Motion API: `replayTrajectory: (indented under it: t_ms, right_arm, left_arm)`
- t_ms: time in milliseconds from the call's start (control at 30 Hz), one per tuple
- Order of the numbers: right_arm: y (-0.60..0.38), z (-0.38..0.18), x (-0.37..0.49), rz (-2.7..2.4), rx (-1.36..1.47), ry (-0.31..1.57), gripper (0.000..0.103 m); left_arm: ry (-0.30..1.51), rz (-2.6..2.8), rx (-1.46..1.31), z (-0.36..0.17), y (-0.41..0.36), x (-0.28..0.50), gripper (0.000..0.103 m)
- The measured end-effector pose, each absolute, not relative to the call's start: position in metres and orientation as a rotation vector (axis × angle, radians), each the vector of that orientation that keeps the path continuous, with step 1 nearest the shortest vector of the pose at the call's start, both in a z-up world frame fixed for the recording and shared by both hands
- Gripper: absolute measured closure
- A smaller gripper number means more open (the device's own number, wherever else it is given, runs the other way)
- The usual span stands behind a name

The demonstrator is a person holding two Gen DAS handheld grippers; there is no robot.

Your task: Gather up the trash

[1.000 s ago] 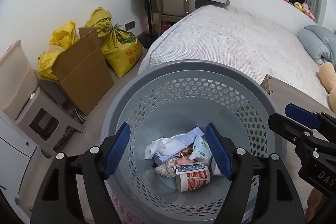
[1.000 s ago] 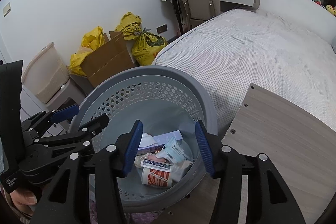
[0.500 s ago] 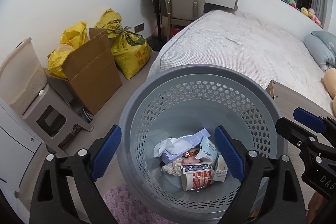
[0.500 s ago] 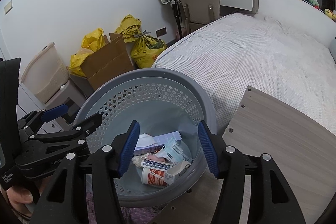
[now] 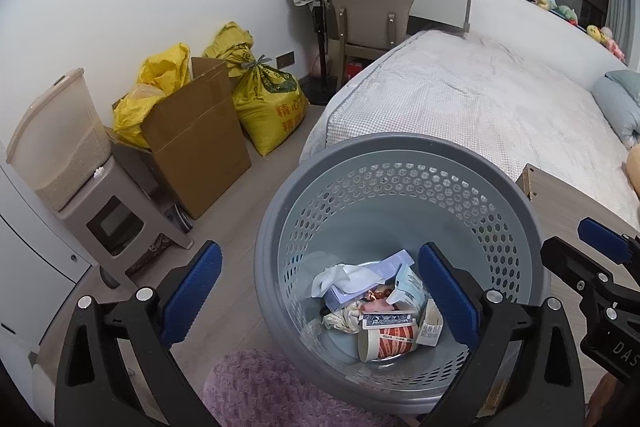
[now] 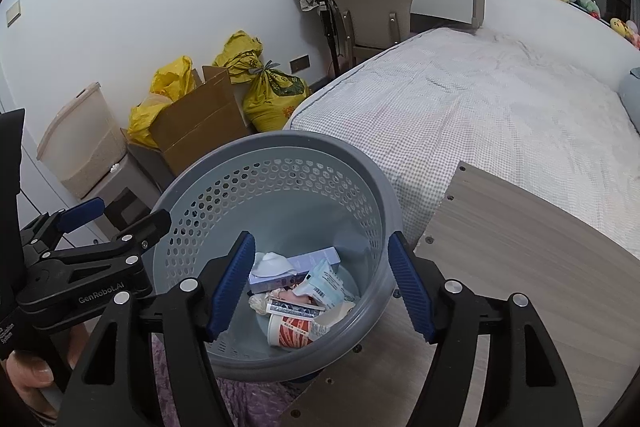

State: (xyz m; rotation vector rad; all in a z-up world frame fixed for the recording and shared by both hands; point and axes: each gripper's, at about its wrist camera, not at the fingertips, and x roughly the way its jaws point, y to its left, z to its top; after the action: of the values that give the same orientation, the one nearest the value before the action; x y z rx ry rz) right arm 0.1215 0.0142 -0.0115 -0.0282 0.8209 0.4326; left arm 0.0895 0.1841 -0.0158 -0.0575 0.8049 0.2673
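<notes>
A grey perforated trash basket (image 5: 400, 163) stands on the floor by the bed; it also shows in the right wrist view (image 6: 276, 147). Inside lie a paper cup (image 5: 386, 343), a purple box (image 5: 360, 283), tissue (image 5: 336, 273) and wrappers. My left gripper (image 5: 320, 299) is open and empty above the basket's near left rim. My right gripper (image 6: 320, 283) is open and empty above the basket, with the cup (image 6: 290, 331) below it. The right gripper also shows at the right edge of the left wrist view (image 5: 592, 259), and the left gripper at the left of the right wrist view (image 6: 112, 227).
A wooden tabletop (image 6: 520, 247) lies right of the basket. A bed (image 5: 480, 99) is behind. A cardboard box (image 5: 200, 143), yellow sacks (image 5: 268, 99), a beige stool with a container (image 5: 80, 187) and a chair (image 5: 368, 3) line the wall. A purple rug (image 5: 272, 387) lies in front.
Both grippers have pulled back and up from the basket, which looks smaller and further right in the left wrist view. The left jaws have opened wider.
</notes>
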Motion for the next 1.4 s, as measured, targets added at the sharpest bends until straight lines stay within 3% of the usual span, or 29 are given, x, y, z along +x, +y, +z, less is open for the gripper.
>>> replayTrajectory:
  t_ms: [1400]
  right_arm:
    - [0.012, -0.011, 0.116, 0.419, -0.013, 0.821, 0.035]
  left_arm:
    - [0.804, 0.284, -0.045, -0.01, 0.182, 0.08, 0.006]
